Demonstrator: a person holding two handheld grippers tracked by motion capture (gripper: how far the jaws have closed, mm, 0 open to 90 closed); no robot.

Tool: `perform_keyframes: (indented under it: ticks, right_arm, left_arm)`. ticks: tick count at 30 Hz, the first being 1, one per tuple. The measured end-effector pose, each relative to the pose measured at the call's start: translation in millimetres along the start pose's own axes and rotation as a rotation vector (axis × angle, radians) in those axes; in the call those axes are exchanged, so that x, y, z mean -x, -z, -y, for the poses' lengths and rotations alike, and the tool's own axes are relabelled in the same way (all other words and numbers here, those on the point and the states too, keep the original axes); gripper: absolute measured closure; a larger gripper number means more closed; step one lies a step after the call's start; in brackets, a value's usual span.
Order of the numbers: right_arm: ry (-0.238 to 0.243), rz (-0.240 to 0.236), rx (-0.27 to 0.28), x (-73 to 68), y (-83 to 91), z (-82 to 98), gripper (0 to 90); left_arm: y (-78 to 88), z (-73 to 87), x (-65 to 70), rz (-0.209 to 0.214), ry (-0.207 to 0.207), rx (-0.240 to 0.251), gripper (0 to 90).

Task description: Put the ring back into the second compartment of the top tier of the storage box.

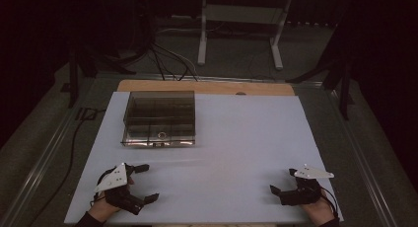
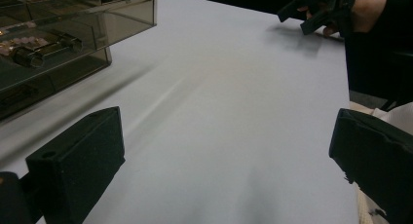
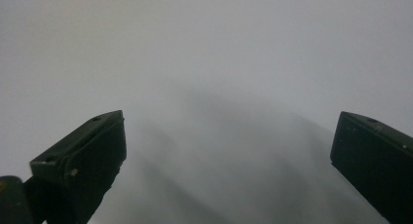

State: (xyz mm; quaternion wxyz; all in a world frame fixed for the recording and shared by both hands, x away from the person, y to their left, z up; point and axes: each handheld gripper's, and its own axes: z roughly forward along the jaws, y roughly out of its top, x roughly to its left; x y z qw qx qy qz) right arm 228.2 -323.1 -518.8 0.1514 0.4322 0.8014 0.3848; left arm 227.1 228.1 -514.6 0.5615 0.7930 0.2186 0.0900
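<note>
Overhead, the left tongs (image 1: 146, 182) gape empty just short of the smoky box (image 1: 158, 118); the right tongs (image 1: 282, 181) gape well aside. Left gripper view: box (image 2: 58, 44) ahead-left of wide jaws. Right gripper view: parted jaws over bare surface (image 3: 219, 63).

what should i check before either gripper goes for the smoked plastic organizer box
1. Left gripper open: ok, jaws stand wide apart with nothing between them.
2. Right gripper open: ok, jaws spread over bare white table sheet.
3. Path from left gripper to the smoked plastic organizer box: ok, only bare sheet between.
4. Box sits flat, away from the sheet's edges: ok.
5. Box lid open or latched: cannot tell.
6. Small metal parts inside the compartments reachable: cannot tell.
</note>
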Motion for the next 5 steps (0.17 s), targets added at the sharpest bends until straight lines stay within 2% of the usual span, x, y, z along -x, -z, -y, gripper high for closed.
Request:
perform_keyframes:
  ticks: [5]
  right_arm:
    - [-0.005, -0.001, 0.000, 1.5, 1.5, 2.1, 0.0]
  left_arm:
    - [-0.4, -0.2, 0.3, 0.000, -0.002, -0.003, 0.8]
